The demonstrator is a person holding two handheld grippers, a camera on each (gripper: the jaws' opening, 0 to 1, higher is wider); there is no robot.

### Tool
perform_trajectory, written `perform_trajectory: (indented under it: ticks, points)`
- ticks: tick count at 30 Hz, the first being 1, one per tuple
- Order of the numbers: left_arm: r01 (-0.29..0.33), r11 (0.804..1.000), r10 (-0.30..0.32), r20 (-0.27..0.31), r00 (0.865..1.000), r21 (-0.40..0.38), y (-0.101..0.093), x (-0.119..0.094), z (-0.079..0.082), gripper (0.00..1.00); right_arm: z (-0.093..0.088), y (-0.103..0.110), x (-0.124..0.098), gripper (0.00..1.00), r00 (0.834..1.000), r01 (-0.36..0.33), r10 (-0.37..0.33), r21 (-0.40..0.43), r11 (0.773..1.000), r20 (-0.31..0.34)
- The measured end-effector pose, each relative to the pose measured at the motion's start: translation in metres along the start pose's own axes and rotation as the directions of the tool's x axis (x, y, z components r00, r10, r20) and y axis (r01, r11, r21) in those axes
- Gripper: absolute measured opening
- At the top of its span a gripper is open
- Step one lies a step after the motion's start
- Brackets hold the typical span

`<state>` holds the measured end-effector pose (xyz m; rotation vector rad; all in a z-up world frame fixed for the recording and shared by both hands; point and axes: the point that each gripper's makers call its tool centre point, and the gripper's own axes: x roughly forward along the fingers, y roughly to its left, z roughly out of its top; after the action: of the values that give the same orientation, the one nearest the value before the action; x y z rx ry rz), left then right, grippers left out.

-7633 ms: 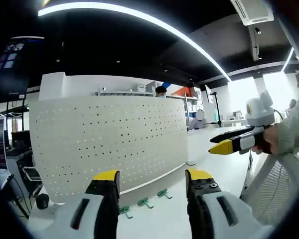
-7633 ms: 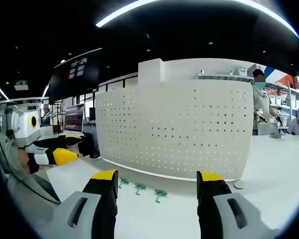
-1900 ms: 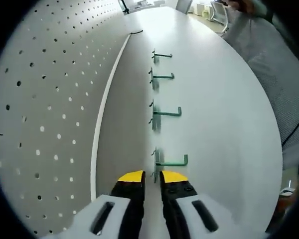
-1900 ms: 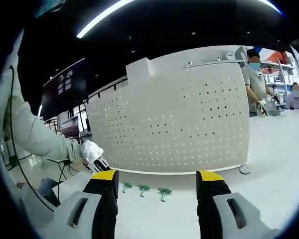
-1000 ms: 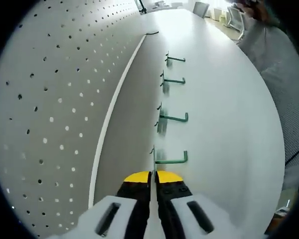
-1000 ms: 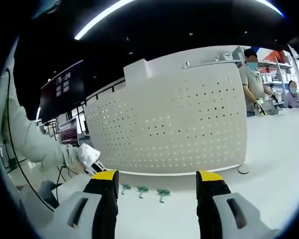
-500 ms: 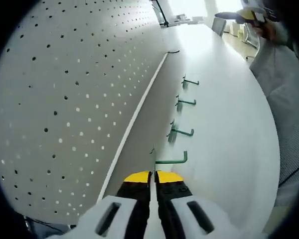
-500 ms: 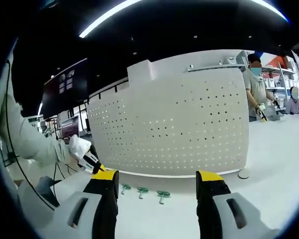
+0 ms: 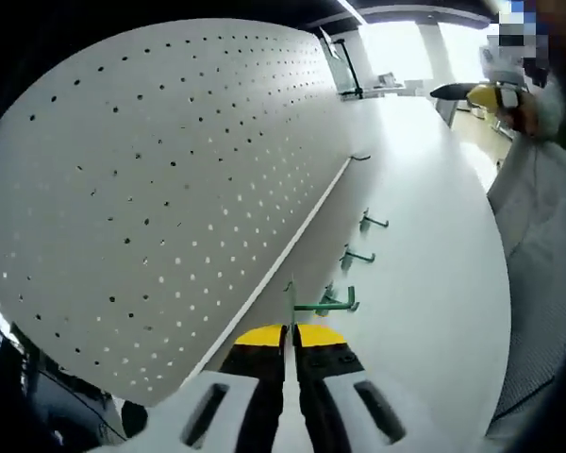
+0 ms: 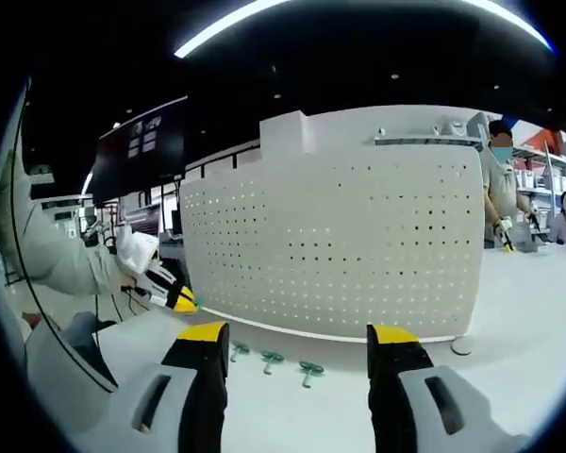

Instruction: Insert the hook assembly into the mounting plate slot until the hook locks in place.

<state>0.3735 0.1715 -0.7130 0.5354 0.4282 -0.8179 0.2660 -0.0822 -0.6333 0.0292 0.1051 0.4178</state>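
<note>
Lifted since half a second ago: the left gripper [image 9: 287,332] is now carrying its hook [image 9: 319,304] above the table [image 9: 424,283], where earlier the hook was lying low in the row beside the pegboard [image 9: 160,179]. The jaws are pressing together on the hook's thin upright plate, and the green arm is sticking out to the right just past the yellow tips. The pegboard is standing upright along the table's far edge, its holes all bare. Three more hooks are lying on the table at the pegboard's foot; in the left gripper view two of them [image 9: 357,256] [image 9: 373,223] are showing beyond the held one.

In the right gripper view the left gripper [image 10: 184,300] is hovering off the pegboard's left end, clear of the table, with a green tip barely showing at its jaws. The three loose hooks [image 10: 237,350] [image 10: 273,358] [image 10: 308,369] are sitting in a line just in front of the pegboard [image 10: 340,245]. The right gripper [image 10: 297,332] is hanging back from the pegboard, jaws spread wide with nothing between them; in the left gripper view it [image 9: 453,92] is showing far off past the pegboard's other end. A small round disc [image 10: 460,347] is resting on the table [image 10: 509,311] near the pegboard's right corner. People are standing behind the pegboard at the right.
</note>
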Motion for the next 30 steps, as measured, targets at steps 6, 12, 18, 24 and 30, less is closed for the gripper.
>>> perform_trajectory:
  ticks: [6, 12, 18, 24, 30]
  points:
    - [-0.050, 0.984, 0.077, 0.157, 0.985, -0.171, -0.005, -0.015, 0.032, 0.03, -0.001, 0.004, 0.000, 0.50, 1.000, -0.019, 0.019, 0.004, 1.000, -0.010]
    - [-0.079, 0.978, 0.127, 0.248, 0.960, -0.195, -0.017, -0.026, 0.054, 0.03, 0.001, 0.008, 0.000, 0.46, 0.999, -0.032, 0.032, 0.004, 0.999, -0.004]
    - [-0.098, 0.964, 0.190, 0.379, 0.906, -0.247, -0.022, -0.041, 0.085, 0.03, 0.006, 0.010, -0.001, 0.41, 0.999, -0.044, 0.044, 0.018, 0.999, 0.012]
    - [-0.128, 0.955, 0.244, 0.462, 0.853, -0.268, -0.027, -0.059, 0.103, 0.03, 0.005, 0.011, -0.001, 0.39, 0.999, -0.049, 0.049, 0.025, 0.999, 0.004]
    - [-0.129, 0.938, 0.282, 0.495, 0.822, -0.321, -0.029, -0.074, 0.113, 0.03, 0.011, 0.011, -0.003, 0.33, 0.999, -0.041, 0.041, 0.013, 0.999, 0.024]
